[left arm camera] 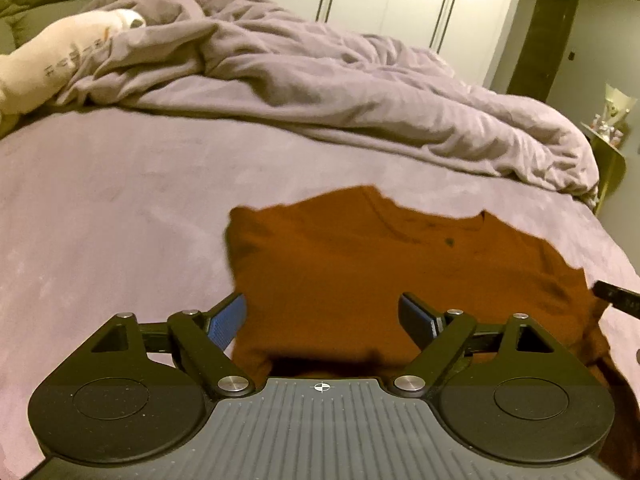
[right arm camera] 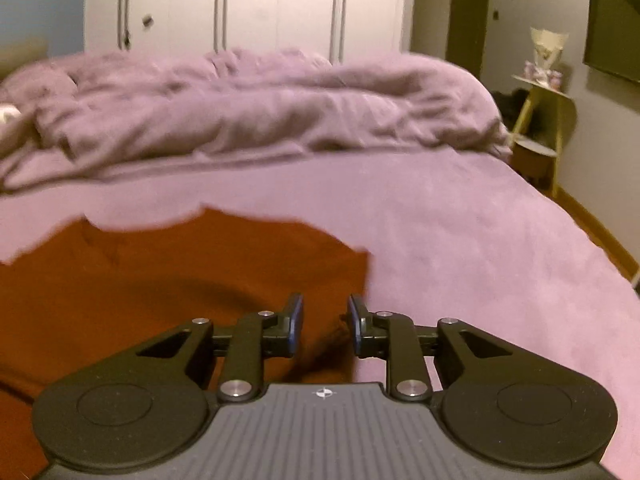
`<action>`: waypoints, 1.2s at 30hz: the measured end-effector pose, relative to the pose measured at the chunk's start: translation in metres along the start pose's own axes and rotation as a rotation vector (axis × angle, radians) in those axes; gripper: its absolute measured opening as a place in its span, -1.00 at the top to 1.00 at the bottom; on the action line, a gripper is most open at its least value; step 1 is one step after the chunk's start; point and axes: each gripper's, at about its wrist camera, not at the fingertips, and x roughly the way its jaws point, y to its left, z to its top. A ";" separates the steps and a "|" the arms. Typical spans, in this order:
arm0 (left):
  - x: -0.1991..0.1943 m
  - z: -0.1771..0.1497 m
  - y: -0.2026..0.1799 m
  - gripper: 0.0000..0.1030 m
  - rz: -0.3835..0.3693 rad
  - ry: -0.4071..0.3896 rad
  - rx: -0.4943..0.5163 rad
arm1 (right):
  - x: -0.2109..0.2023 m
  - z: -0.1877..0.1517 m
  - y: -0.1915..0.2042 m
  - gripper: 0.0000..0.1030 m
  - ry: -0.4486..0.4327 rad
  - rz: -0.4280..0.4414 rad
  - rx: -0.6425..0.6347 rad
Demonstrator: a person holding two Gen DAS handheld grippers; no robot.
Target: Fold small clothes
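Observation:
A rust-orange garment (left arm camera: 380, 264) lies flat on the purple bed sheet (left arm camera: 112, 208). My left gripper (left arm camera: 322, 316) is wide open over the garment's near left part, with fabric between its blue pads. In the right wrist view the garment (right arm camera: 160, 280) fills the lower left. My right gripper (right arm camera: 325, 320) is partly open over the garment's near right edge, holding nothing. A dark tip of the right gripper (left arm camera: 616, 300) shows at the right edge of the left wrist view.
A crumpled purple duvet (left arm camera: 320, 80) lies across the far half of the bed. A cream pillow (left arm camera: 52, 60) sits at the far left. White wardrobes (right arm camera: 248, 4) stand behind. A small yellow side table (right arm camera: 544, 120) stands right of the bed.

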 end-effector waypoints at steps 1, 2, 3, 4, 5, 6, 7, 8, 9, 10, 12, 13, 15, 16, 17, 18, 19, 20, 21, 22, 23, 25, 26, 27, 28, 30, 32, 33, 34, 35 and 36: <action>0.006 0.003 -0.003 -0.76 -0.006 0.004 -0.002 | 0.001 0.005 0.010 0.56 -0.003 0.043 0.003; 0.015 0.005 -0.007 -0.76 -0.012 0.012 -0.010 | 0.004 0.008 0.020 0.56 0.000 0.085 0.000; 0.022 0.006 -0.010 -0.76 -0.012 0.015 -0.021 | 0.007 0.011 0.034 0.56 0.007 0.148 -0.012; 0.030 0.007 -0.012 -0.76 -0.008 0.013 -0.032 | 0.010 0.012 0.049 0.56 0.010 0.217 -0.028; 0.038 0.006 -0.015 -0.76 -0.001 0.014 -0.041 | 0.014 0.012 0.061 0.56 0.013 0.276 -0.044; 0.046 0.004 -0.017 -0.76 0.005 0.017 -0.046 | 0.019 0.011 0.075 0.56 0.021 0.329 -0.067; 0.053 0.002 -0.018 -0.77 0.010 0.022 -0.040 | 0.024 0.009 0.086 0.56 0.033 0.356 -0.087; 0.059 0.000 -0.019 -0.77 0.027 0.032 -0.026 | 0.032 0.006 0.095 0.56 0.050 0.369 -0.102; 0.065 -0.004 -0.020 -0.77 0.053 0.044 0.008 | 0.040 0.003 0.100 0.56 0.069 0.356 -0.126; 0.068 -0.007 -0.021 -0.77 0.069 0.045 0.048 | 0.047 -0.001 0.103 0.56 0.083 0.321 -0.167; 0.069 -0.014 -0.023 -0.80 0.081 0.026 0.165 | 0.052 -0.009 0.093 0.56 0.060 0.242 -0.236; 0.067 -0.016 -0.022 -0.80 0.075 0.020 0.188 | 0.055 -0.012 0.081 0.56 0.058 0.186 -0.253; 0.063 -0.017 -0.017 -0.79 0.070 0.020 0.183 | 0.062 -0.015 0.045 0.58 0.074 0.087 -0.229; 0.058 -0.017 -0.016 -0.79 0.085 0.021 0.176 | 0.061 -0.016 0.026 0.71 0.069 0.083 -0.201; 0.053 -0.018 -0.015 -0.79 0.097 0.017 0.170 | 0.057 -0.016 0.013 0.89 0.063 0.081 -0.188; 0.046 -0.019 -0.014 -0.77 0.095 0.018 0.163 | 0.052 -0.014 0.006 0.89 0.066 0.049 -0.193; 0.042 -0.021 -0.013 -0.77 0.089 0.028 0.157 | 0.044 -0.012 0.003 0.89 0.069 0.028 -0.202; 0.037 -0.023 -0.013 -0.77 0.082 0.041 0.147 | 0.038 -0.013 0.001 0.88 0.078 0.021 -0.196; 0.033 -0.025 -0.013 -0.77 0.070 0.049 0.141 | 0.030 -0.014 0.002 0.87 0.080 0.025 -0.187; 0.030 -0.027 -0.014 -0.77 0.064 0.057 0.146 | 0.018 -0.016 0.003 0.87 0.073 0.059 -0.180; 0.028 -0.028 -0.016 -0.77 0.070 0.063 0.161 | 0.010 -0.020 0.004 0.87 0.070 0.090 -0.183; 0.026 -0.030 -0.017 -0.78 0.083 0.078 0.176 | 0.001 -0.034 0.008 0.87 0.090 0.111 -0.216; 0.026 -0.029 -0.016 -0.79 0.082 0.090 0.171 | 0.001 -0.038 0.011 0.87 0.097 0.100 -0.234; 0.026 -0.028 -0.014 -0.83 0.086 0.102 0.159 | -0.002 -0.043 0.011 0.87 0.103 0.092 -0.245; 0.023 -0.028 -0.011 -0.85 0.096 0.113 0.145 | -0.004 -0.046 0.009 0.87 0.105 0.093 -0.247; 0.013 -0.028 -0.004 -0.85 0.106 0.139 0.110 | -0.006 -0.046 0.003 0.87 0.121 0.094 -0.240; -0.006 -0.034 0.005 -0.85 0.108 0.151 0.091 | -0.019 -0.043 0.000 0.87 0.142 0.084 -0.219; -0.018 -0.040 0.010 -0.85 0.100 0.152 0.089 | -0.030 -0.044 -0.002 0.71 0.152 0.085 -0.208; -0.032 -0.047 0.017 -0.85 0.089 0.159 0.084 | -0.042 -0.048 -0.006 0.55 0.176 0.077 -0.196; -0.045 -0.055 0.024 -0.85 0.078 0.168 0.076 | -0.054 -0.054 -0.012 0.19 0.184 0.077 -0.180; -0.058 -0.064 0.031 -0.85 0.067 0.181 0.067 | -0.071 -0.063 -0.021 -0.02 0.189 0.091 -0.152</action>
